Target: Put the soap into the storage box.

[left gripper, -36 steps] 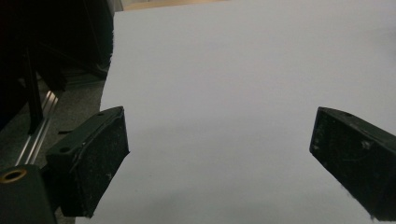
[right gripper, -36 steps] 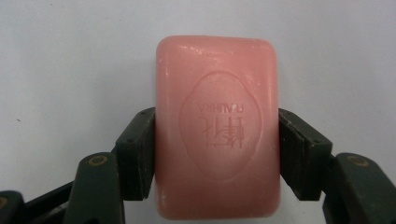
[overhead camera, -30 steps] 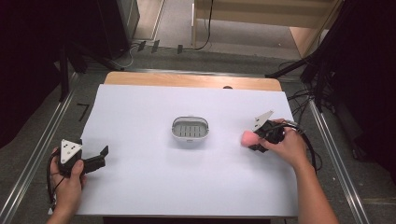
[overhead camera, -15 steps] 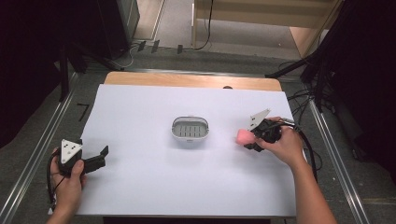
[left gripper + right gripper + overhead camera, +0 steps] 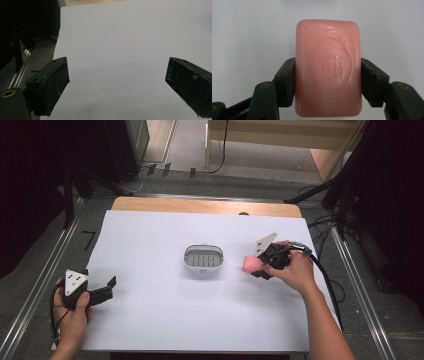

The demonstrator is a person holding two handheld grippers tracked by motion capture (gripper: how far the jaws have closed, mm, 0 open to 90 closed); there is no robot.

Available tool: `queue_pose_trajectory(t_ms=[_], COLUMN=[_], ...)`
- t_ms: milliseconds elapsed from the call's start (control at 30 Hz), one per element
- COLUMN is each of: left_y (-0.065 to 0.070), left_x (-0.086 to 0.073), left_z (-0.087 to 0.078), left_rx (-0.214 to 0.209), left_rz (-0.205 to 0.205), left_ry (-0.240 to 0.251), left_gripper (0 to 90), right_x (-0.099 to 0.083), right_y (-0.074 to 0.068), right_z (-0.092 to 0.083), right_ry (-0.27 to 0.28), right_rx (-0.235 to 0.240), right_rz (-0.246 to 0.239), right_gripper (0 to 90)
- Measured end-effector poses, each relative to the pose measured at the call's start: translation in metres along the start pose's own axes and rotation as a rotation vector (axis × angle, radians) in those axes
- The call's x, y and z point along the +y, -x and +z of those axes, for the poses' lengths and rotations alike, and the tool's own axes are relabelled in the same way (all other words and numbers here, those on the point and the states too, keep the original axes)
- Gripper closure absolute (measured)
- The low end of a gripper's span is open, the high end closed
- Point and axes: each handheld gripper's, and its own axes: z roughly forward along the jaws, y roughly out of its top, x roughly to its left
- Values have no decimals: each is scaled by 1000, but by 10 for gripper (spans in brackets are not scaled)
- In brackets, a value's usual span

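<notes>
1. Left gripper (image 5: 102, 292) sits low at the near-left corner of the white table sheet (image 5: 150, 320), jaws spread wide with nothing between them; its own view looks along bare sheet.
2. Soap dish (image 5: 203, 258), grey-white with a slotted floor, stands mid-table with nothing in it, well apart from the left gripper and near the right one.
3. Right gripper (image 5: 256, 266) hovers just right of the dish, jaws clamped on the long sides of a pink soap bar (image 5: 328, 67). The bar is off the sheet and short of the dish rim.
4. Judged step: carrying the bar across to set it in the dish.
5. Risk: soap is slick and the pads grip only its lower half, so a tilt or jolt could let it slide out onto the sheet.
6. Risk: the dish is light-looking and unheld; a low approach could knock its rim and shove it away.
7. Risk: opening too high could make the bar bounce out or land askew on the rim.
8. Count: two grippers, one soap bar, one dish, one sheet, one person's two hands.
</notes>
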Motion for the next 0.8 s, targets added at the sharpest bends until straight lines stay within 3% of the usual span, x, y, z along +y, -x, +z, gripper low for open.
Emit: queue_pose_trajectory(t_ms=[800], left_y=[0], left_x=[-1], left_z=[-2], left_rx=[-4], left_rz=[3], left_ry=[20], left_gripper=[52], right_x=[56], right_y=[-2], right_z=[1], right_ry=[43], right_rx=[21], right_rz=[-81], right_gripper=[388])
